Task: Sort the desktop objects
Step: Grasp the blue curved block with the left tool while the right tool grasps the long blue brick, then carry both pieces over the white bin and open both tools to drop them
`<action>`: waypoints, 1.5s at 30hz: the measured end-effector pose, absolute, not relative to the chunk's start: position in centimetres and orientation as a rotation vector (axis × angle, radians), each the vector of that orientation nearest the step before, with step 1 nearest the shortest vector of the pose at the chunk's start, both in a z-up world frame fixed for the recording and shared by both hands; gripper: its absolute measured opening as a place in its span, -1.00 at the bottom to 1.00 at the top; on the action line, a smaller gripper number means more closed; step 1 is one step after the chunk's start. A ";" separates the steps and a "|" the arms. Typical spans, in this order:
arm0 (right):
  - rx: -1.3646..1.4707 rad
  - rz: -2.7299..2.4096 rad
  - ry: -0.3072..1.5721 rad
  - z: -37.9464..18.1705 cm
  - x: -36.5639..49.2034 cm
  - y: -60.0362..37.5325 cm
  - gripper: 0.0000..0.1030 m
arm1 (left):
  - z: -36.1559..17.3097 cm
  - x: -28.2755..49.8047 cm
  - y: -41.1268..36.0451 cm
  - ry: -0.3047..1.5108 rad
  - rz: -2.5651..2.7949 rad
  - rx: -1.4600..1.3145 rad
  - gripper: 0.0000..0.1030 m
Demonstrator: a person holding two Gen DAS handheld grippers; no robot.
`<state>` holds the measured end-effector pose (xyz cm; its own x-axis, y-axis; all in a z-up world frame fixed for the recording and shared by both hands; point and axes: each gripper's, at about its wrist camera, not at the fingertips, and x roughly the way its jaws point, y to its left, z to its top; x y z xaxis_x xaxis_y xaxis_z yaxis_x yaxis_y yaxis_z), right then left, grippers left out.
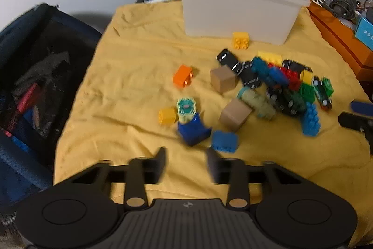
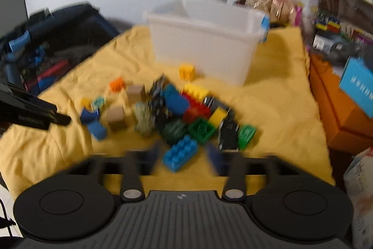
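A pile of toy bricks and toy cars (image 1: 279,83) lies on a yellow cloth (image 1: 139,76) in front of a translucent white bin (image 1: 235,4). My left gripper (image 1: 186,155) is open and empty, just short of a dark blue block (image 1: 193,130) and a blue brick (image 1: 225,141). My right gripper (image 2: 184,152) is open, its fingers on either side of a light blue brick (image 2: 180,153) at the near edge of the pile (image 2: 186,113). The bin (image 2: 205,43) stands behind. Both views are motion blurred.
Two tan cubes (image 1: 223,78), an orange brick (image 1: 183,75), and a yellow brick (image 1: 240,40) lie loose. An open dark suitcase (image 1: 35,85) is left of the cloth. Orange boxes (image 1: 342,39) and clutter stand at the right. The other gripper's fingers (image 2: 35,113) show at the left.
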<state>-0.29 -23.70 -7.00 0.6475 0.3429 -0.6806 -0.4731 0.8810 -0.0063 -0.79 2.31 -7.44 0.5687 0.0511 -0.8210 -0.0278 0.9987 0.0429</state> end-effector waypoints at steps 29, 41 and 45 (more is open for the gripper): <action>-0.042 0.136 0.882 -12.3 2.7 -18.8 -0.16 | -12.2 4.4 2.8 0.880 -0.238 0.137 -0.13; -0.018 0.193 0.781 -8.9 1.2 -20.3 -0.47 | -8.1 3.9 4.0 0.838 -0.245 0.027 -0.14; -0.014 0.209 0.700 -5.9 2.1 -20.7 -0.47 | -4.6 5.7 4.7 0.783 -0.222 -0.027 -0.13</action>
<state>2.13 -20.73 -5.89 0.7448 0.1865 -0.6407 -0.1960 0.9789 0.0572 5.67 4.69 -4.61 0.6866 -0.2082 -0.6965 0.1884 0.9763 -0.1061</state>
